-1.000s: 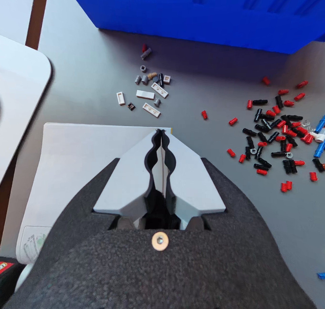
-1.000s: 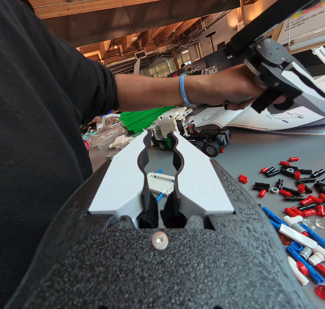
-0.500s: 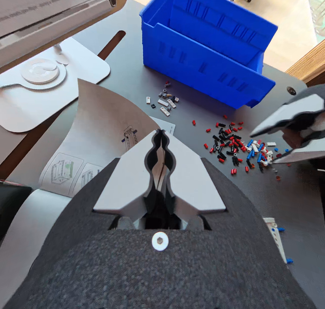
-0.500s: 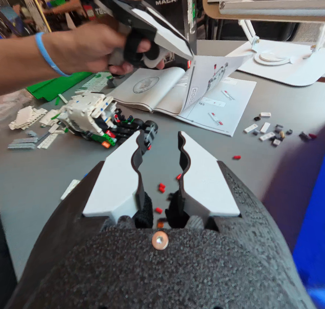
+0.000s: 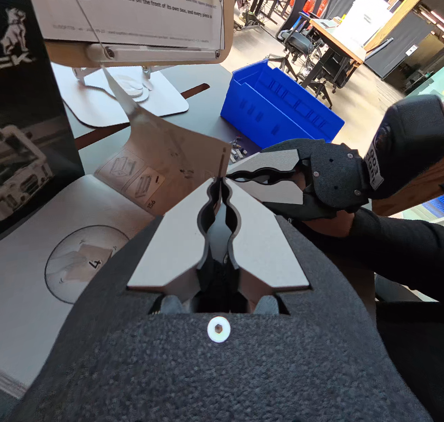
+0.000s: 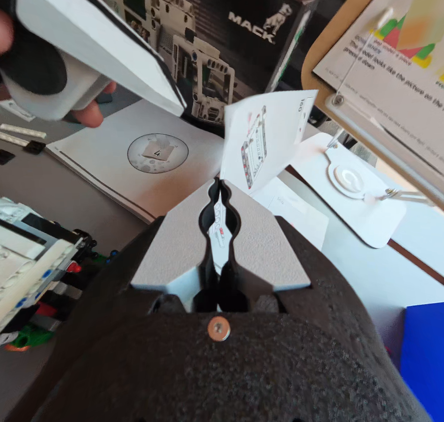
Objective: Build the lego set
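Observation:
The instruction booklet (image 5: 48, 218) lies open on the grey table. My left gripper (image 5: 219, 179) is shut on a lifted page (image 5: 168, 150), which curls up in front of it. My right gripper (image 6: 219, 182) is shut, and the lower corner of a raised page (image 6: 264, 141) runs into its tips. In the left wrist view the right gripper (image 5: 227, 176) comes in from the right, tips just beyond the left's. In the right wrist view the left gripper (image 6: 182, 110) is at the upper left. The partly built truck (image 6: 31, 261) stands at the left edge.
A blue bin (image 5: 276, 112) stands at the back right with small grey and white pieces (image 5: 236, 150) in front of it. The black set box (image 5: 24, 98) stands at the left. A sheet holder on a white base (image 5: 115, 102) is behind the booklet. White beams (image 6: 21, 129) lie by the booklet. My hands' fingertips stand some 6 cm from each other.
My left gripper has lifted the page higher and tilted up. My right gripper, open half a second ago, has moved in to the page by the left's tips and shut.

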### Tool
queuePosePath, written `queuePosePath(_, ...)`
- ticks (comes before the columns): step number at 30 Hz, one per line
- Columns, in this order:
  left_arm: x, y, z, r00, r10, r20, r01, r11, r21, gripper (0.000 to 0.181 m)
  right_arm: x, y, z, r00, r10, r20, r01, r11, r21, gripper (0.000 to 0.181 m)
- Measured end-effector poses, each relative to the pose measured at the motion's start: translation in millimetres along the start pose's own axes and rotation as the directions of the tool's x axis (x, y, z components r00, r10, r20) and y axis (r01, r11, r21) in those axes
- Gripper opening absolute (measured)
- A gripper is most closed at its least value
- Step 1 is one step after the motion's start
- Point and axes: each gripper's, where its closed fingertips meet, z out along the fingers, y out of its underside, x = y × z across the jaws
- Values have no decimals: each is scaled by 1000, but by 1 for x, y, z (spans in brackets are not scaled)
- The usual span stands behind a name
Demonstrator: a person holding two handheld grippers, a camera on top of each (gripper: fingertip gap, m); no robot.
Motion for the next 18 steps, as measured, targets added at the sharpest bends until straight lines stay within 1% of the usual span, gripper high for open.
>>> queuePosePath(2,-5,8,-12,998,-67,-23,66,998,-18,29,-10,-3,-1,993,-112,-25,112,994,-6,0)
queuePosePath(4,-9,12,-20,984,-166,-65,164,986,-30,48,-25,-9,-3,975,-219,-27,220,976,10,0)
queuePosePath(6,-13,9,-26,954,-273,-125,273,962,-18,57,-38,-10,-4,940,-338,-45,338,941,-6,0)
queuePosePath(8,-21,8,-29,920,-359,-157,362,932,-13,60,-48,-7,-4,881,-468,-63,467,884,-38,0)
queuePosePath(9,-27,9,-30,905,-393,-164,396,918,-17,58,-50,-6,-4,848,-522,-85,519,853,-56,0)
queuePosePath(10,-32,12,-30,894,-418,-161,420,907,-27,43,-52,-4,-5,824,-559,-92,555,829,-64,0)
queuePosePath(11,-38,17,-29,889,-432,-150,431,901,-42,22,-55,-3,-5,816,-572,-90,567,821,-69,0)
queuePosePath(12,-42,21,-27,888,-437,-144,433,900,-56,10,-57,-1,-4,820,-567,-75,563,824,-71,0)
queuePosePath(13,-45,25,-26,887,-441,-140,436,898,-62,3,-60,1,-4,835,-549,-46,546,836,-64,0)
queuePosePath(16,-48,31,-23,874,-460,-156,456,888,-68,0,-66,3,-8,883,-468,44,469,882,-35,0)
queuePosePath(17,-49,31,-23,874,-458,-162,455,888,-58,0,-68,3,-10,894,-440,83,443,896,-25,6)
queuePosePath(18,-49,29,-24,878,-448,-171,447,893,-44,0,-74,6,-15,907,-392,152,399,917,-21,19)
